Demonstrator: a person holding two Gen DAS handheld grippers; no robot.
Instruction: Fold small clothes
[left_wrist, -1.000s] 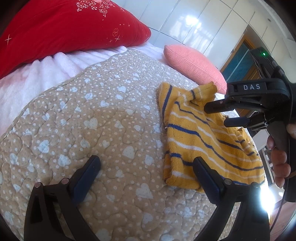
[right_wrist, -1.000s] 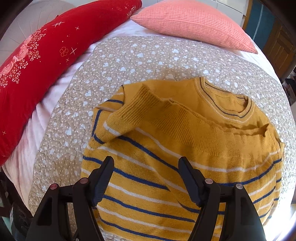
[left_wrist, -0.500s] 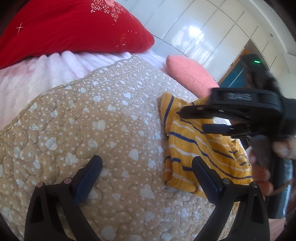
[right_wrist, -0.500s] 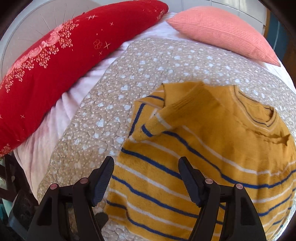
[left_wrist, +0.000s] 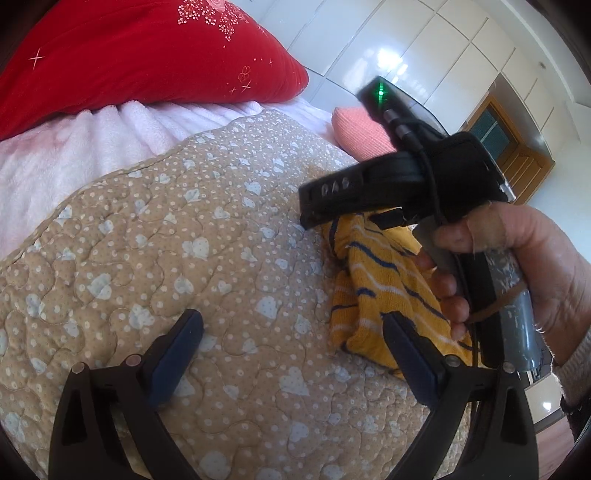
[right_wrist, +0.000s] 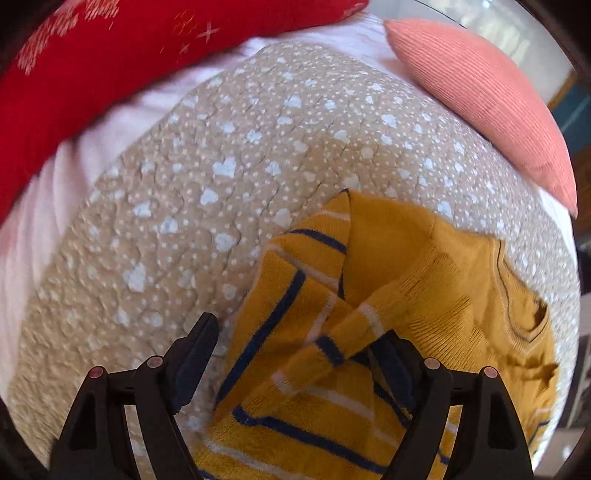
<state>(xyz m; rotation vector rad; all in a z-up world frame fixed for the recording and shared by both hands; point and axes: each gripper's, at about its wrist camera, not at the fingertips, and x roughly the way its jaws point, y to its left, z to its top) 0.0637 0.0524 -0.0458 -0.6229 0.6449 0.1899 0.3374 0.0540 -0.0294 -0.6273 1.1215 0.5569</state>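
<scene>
A small mustard-yellow sweater with blue and white stripes (right_wrist: 388, 295) lies partly folded on the beige heart-print quilt (right_wrist: 258, 147). A sleeve is folded across its body. My right gripper (right_wrist: 299, 354) is open, low over the sweater's left edge, with the folded sleeve between its fingers. In the left wrist view the sweater (left_wrist: 373, 288) lies at the right, partly hidden by the right gripper's body (left_wrist: 406, 181) and the hand holding it. My left gripper (left_wrist: 291, 347) is open and empty over the quilt (left_wrist: 184, 240), left of the sweater.
A red embroidered pillow (left_wrist: 129, 55) lies at the back left and a salmon-pink pillow (right_wrist: 487, 96) at the back right. A white fleece blanket (left_wrist: 74, 147) borders the quilt. White wardrobe doors (left_wrist: 424, 48) and a wooden door (left_wrist: 506, 136) stand behind the bed.
My right gripper has moved left and down to the sweater's left edge, crossing in front of the left camera. The sleeve now lies between its fingers. The left gripper stayed over the quilt.
</scene>
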